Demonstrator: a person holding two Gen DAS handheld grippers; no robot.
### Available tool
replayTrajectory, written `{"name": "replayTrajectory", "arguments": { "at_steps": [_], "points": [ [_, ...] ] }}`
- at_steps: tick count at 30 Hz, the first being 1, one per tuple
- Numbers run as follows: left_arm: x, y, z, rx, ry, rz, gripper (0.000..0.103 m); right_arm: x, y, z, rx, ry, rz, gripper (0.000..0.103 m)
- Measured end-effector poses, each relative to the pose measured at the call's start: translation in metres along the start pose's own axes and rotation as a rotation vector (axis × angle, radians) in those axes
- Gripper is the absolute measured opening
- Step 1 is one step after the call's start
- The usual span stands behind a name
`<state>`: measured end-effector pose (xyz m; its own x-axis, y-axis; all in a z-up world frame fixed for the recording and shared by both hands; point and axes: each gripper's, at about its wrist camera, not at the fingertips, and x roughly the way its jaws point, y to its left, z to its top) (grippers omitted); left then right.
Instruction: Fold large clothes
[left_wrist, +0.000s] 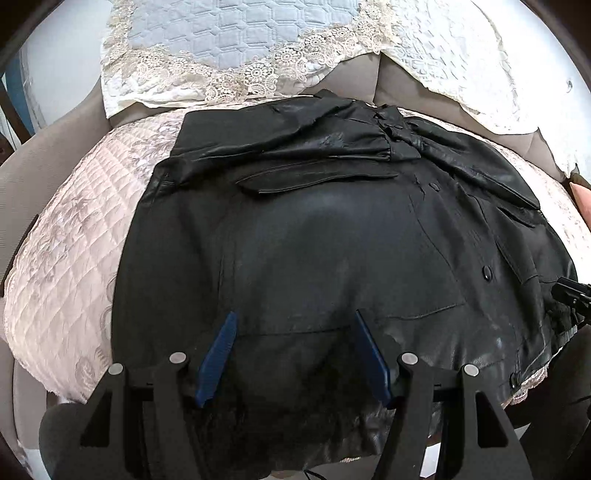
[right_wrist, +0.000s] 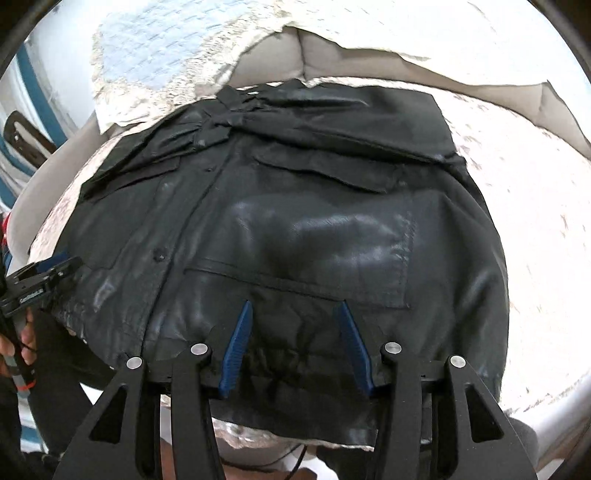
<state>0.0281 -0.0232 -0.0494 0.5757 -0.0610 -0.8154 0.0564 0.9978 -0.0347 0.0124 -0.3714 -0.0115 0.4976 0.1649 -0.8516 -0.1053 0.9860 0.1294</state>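
Observation:
A black leather jacket (left_wrist: 314, 236) lies spread, front up, on a pale pink quilted cover (left_wrist: 70, 243). Both sleeves are folded across its far part (left_wrist: 332, 136), and its buttons run down the right side. My left gripper (left_wrist: 294, 315) stands open just over the jacket's near hem, with nothing pinched between its blue fingers (left_wrist: 218, 362). In the right wrist view the same jacket (right_wrist: 314, 221) fills the middle. My right gripper (right_wrist: 294, 304) is open above the gathered hem, with its pads off the leather. The left gripper (right_wrist: 40, 280) shows at that view's left edge, held by a hand (right_wrist: 26, 336).
A white and pale blue quilted throw with lace trim (left_wrist: 240, 48) hangs over the grey sofa back (left_wrist: 358, 81) behind the jacket. The right gripper's tip (left_wrist: 570, 291) pokes in at the right edge. The pink cover (right_wrist: 535, 221) extends to the jacket's right.

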Motion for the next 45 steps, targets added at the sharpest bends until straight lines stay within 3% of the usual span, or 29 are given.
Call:
{"name": "replayTrajectory", "arguments": {
  "at_steps": [7, 11, 17, 23, 32, 37, 40, 41, 42, 43, 45],
  "points": [
    [-0.011, 0.020, 0.000, -0.034, -0.020, 0.038, 0.067, -0.025, -0.035, 0.003, 0.089, -0.063, -0.027, 0.058],
    [-0.018, 0.057, 0.002, -0.114, -0.042, 0.088, 0.067, -0.036, -0.069, 0.005, 0.179, -0.106, -0.064, 0.062],
    [-0.002, 0.113, -0.013, -0.269, 0.026, 0.090, 0.067, -0.016, -0.110, -0.007, 0.312, -0.015, -0.034, 0.064],
    [-0.010, 0.110, -0.032, -0.267, 0.006, 0.019, 0.074, -0.016, -0.099, -0.017, 0.319, 0.008, 0.044, 0.067],
    [-0.019, 0.102, -0.048, -0.300, 0.006, -0.120, 0.075, -0.017, -0.092, -0.034, 0.365, 0.059, 0.183, 0.067],
    [-0.014, 0.091, -0.049, -0.252, 0.006, -0.072, 0.075, -0.017, -0.098, -0.035, 0.419, 0.047, 0.207, 0.067],
    [-0.014, 0.090, -0.047, -0.258, 0.019, -0.046, 0.068, -0.018, -0.097, -0.036, 0.407, 0.051, 0.191, 0.063],
    [-0.014, 0.091, -0.047, -0.261, 0.022, -0.036, 0.063, -0.018, -0.098, -0.034, 0.405, 0.050, 0.179, 0.051],
    [-0.014, 0.092, -0.047, -0.264, 0.024, -0.033, 0.059, -0.020, -0.100, -0.036, 0.411, 0.049, 0.182, 0.033],
    [-0.014, 0.094, -0.047, -0.269, 0.024, -0.035, 0.057, -0.019, -0.102, -0.036, 0.425, 0.051, 0.198, 0.027],
    [-0.016, 0.097, -0.047, -0.276, 0.023, -0.042, 0.045, -0.017, -0.106, -0.036, 0.443, 0.050, 0.208, 0.024]
  ]
}}
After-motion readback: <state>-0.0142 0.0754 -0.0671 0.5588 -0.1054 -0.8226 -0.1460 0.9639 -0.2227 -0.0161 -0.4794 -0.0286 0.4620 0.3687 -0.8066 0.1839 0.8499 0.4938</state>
